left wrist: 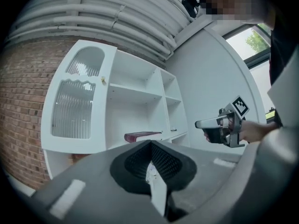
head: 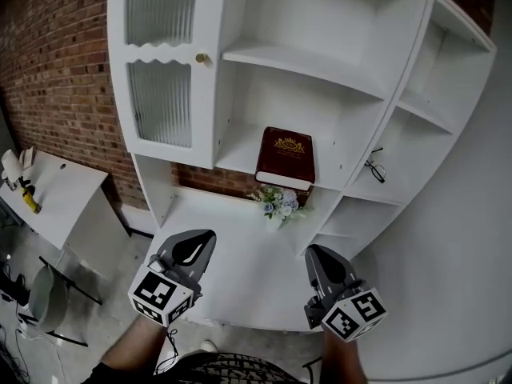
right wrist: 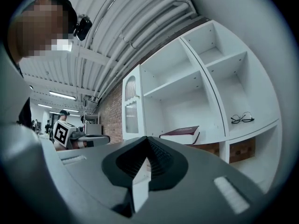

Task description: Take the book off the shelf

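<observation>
A dark red book (head: 286,157) with a gold emblem lies flat on the middle shelf of a white shelf unit (head: 316,66). It also shows as a low red slab in the left gripper view (left wrist: 142,136) and the right gripper view (right wrist: 180,134). My left gripper (head: 190,249) hovers over the lower counter, below and left of the book, jaws shut and empty. My right gripper (head: 321,256) is level with it, below and right of the book, also shut and empty. Each gripper sees the other: the right gripper (left wrist: 219,125) and the left gripper (right wrist: 79,138).
A small bunch of flowers (head: 278,202) sits on the counter just under the book. Black glasses (head: 376,166) lie on the shelf to the book's right. A ribbed-glass cabinet door (head: 164,102) closes the unit's left side. A white table (head: 56,194) and chair (head: 44,302) stand at left.
</observation>
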Demonstrator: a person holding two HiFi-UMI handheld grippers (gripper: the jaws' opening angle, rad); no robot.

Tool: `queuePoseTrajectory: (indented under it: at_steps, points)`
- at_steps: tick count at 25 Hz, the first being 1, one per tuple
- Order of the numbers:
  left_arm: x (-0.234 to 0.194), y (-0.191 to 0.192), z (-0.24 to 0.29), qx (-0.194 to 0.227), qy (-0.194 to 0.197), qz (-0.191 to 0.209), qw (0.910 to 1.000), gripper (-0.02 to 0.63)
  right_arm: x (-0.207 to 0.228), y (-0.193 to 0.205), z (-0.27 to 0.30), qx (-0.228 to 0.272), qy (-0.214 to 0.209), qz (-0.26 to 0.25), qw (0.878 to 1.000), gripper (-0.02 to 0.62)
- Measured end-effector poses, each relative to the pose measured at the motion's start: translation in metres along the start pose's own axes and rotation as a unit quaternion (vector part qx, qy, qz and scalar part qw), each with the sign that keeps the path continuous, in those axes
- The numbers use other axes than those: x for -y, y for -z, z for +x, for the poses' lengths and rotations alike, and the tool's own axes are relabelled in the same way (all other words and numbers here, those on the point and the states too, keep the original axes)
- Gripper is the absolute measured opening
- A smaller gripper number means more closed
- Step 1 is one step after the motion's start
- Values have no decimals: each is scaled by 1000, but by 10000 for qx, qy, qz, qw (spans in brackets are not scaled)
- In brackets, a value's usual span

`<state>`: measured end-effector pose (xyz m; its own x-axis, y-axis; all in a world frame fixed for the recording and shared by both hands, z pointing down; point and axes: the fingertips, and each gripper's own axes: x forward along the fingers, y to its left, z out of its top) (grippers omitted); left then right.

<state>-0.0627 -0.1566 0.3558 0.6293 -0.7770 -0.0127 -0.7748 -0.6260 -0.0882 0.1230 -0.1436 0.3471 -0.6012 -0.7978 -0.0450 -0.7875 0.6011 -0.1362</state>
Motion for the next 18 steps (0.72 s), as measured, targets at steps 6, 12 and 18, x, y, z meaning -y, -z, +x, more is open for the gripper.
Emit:
queuePoseTrajectory:
  at_steps: [6,12,18]
  points:
    - [-25,5,9,132,303,-91,9994,0,-10,0,31,-102,210,-141,9996,23]
    - [-47,18,16,46,522,-143,9985,0,-18,9,50,-151,400,-134,9990,23]
    - [-63,22,27,35,530,-145,9985,0,-11,8,66,-177,463,-158,9986,23]
